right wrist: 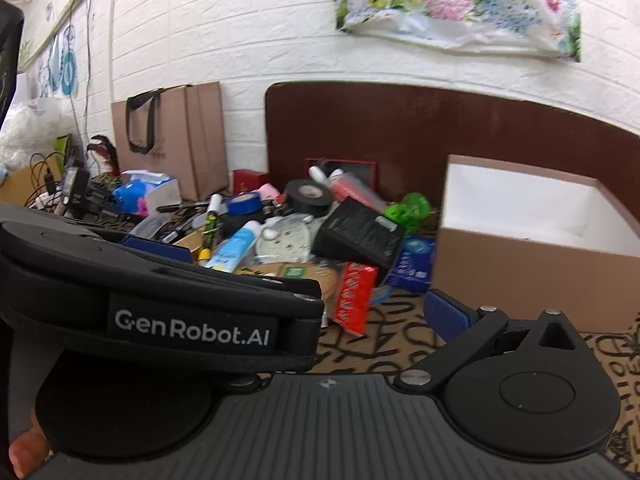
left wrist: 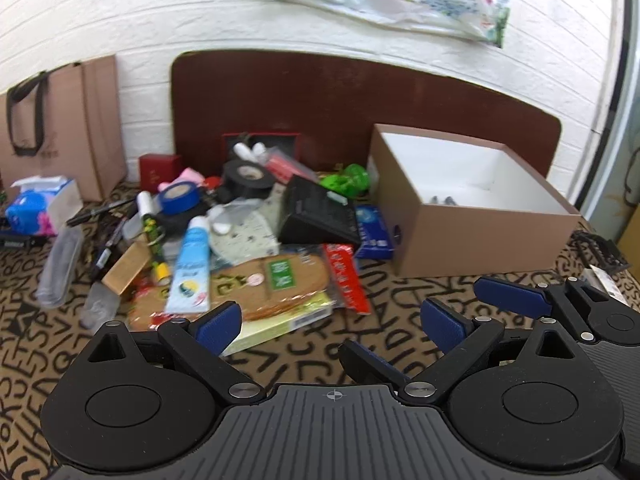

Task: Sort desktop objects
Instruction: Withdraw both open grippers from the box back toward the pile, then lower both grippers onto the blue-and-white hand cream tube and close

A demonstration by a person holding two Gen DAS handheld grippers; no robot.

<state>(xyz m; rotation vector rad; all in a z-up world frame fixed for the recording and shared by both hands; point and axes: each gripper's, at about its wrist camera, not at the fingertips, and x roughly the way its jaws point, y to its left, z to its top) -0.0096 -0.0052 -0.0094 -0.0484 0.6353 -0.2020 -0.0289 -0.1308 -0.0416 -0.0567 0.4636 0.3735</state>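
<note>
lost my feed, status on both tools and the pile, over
Left tool open, empty. Right tool open, empty, alongside. Clutter pile untouched; brown box beside it holds little. Nothing blocking.

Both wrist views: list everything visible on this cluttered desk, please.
box: one, brown, white inside, open, right of pile.
tape rolls: two, black and blue, back of pile.
tube: one, white and blue, front of pile.
calculator: one, black, tilted, centre.
red packet: one, front right of pile.
insoles pack: one, tan, under the tube.
tissue pack: one, blue, far left.
paper bag: one, brown, against the wall.
left gripper: open, empty.
right gripper: open, empty.
</note>
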